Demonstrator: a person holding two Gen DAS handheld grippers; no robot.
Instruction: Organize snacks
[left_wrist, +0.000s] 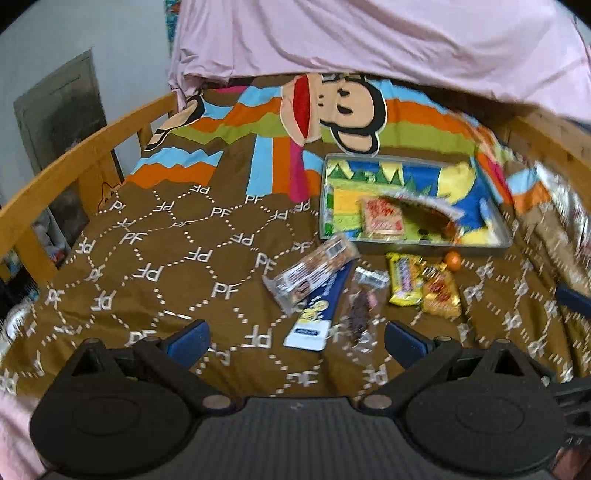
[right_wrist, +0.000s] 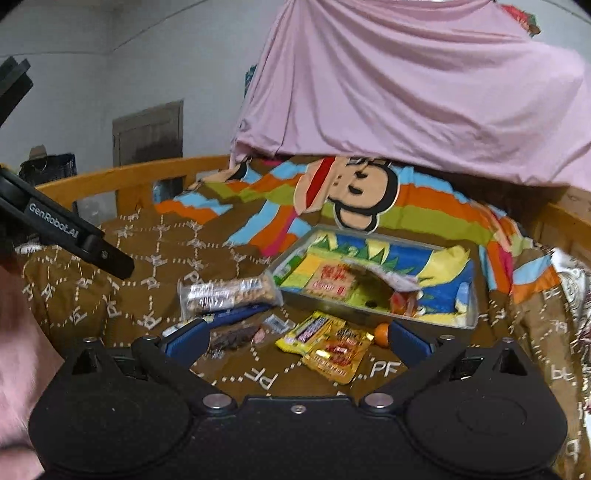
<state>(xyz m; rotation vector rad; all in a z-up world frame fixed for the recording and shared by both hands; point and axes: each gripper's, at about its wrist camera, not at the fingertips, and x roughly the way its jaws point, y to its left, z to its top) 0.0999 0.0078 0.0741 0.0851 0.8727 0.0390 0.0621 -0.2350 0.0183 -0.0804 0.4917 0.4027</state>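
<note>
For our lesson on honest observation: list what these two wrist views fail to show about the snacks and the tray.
- Brand text on the yellow packet: both views, too blurred to read.
- Contents of the clear dark-filled bag: left wrist view, motion blur; right wrist view, partly behind the right gripper.
- Orange round item: right wrist view, half hidden by a finger.
- Tray: both views, liner pattern masks what lies inside.

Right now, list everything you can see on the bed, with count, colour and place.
tray: one, metal, colourful lining, far right on the bedspread
red packet: one, inside the tray
nut bar: one, clear wrapper, before the tray
blue packet: one, under the nut bar
dark snack bag: one, clear, beside the blue packet
yellow packet: one, right of it
gold packet: one, overlapping the yellow packet
orange fruit: one, by the tray
bedspread: one, brown
left tongs: open, empty
right tongs: open, empty
</note>
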